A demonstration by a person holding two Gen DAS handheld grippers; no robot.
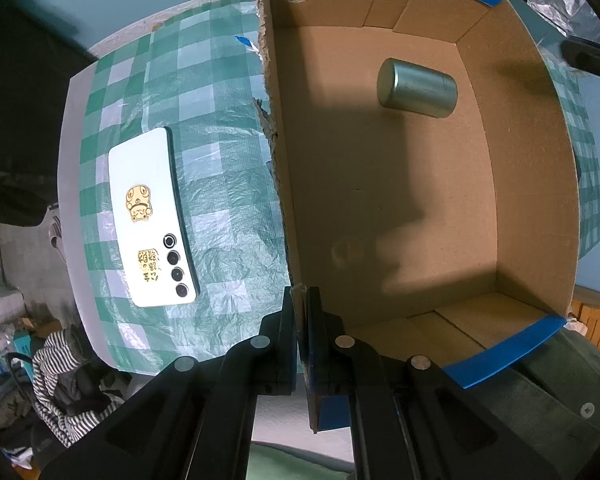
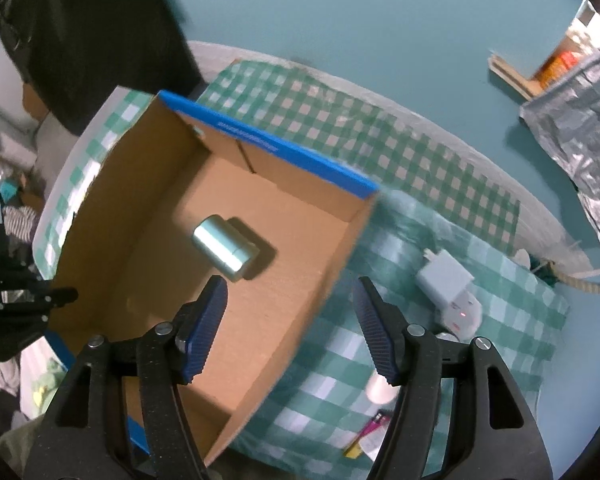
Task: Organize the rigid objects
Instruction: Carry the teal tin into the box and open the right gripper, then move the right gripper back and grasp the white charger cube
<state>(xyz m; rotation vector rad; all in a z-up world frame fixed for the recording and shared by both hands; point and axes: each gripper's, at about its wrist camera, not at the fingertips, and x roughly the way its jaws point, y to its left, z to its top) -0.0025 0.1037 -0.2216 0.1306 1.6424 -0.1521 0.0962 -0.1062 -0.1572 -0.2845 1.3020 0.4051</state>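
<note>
1. My left gripper (image 1: 300,320) is clamped tight on the near wall of the cardboard box (image 1: 532,168), one finger inside, one outside. I judge that grip is there to steady the box while the other hand loads it.
2. My right gripper (image 2: 290,328) stands about half open with nothing between the pads; it hangs above the box's right wall, straddling it without touching.
3. The metal tin (image 2: 224,248) lies on its side on the box floor, at about 11 o'clock from the right gripper and well clear of every wall. It looks already stowed.
4. Outside the box, the phone (image 1: 152,216) lies camera-side up on the checked cloth (image 1: 220,80), at about 10 o'clock from the left gripper. The white charger (image 2: 444,276) sits at 2 o'clock from the right gripper, touching a white socket block (image 2: 464,312).
5. Hard to read: a pale round object (image 2: 380,388) and a pink-and-yellow item (image 2: 366,436) are half hidden behind my right finger; I can't identify either. The right view is smeared with blur.
</note>
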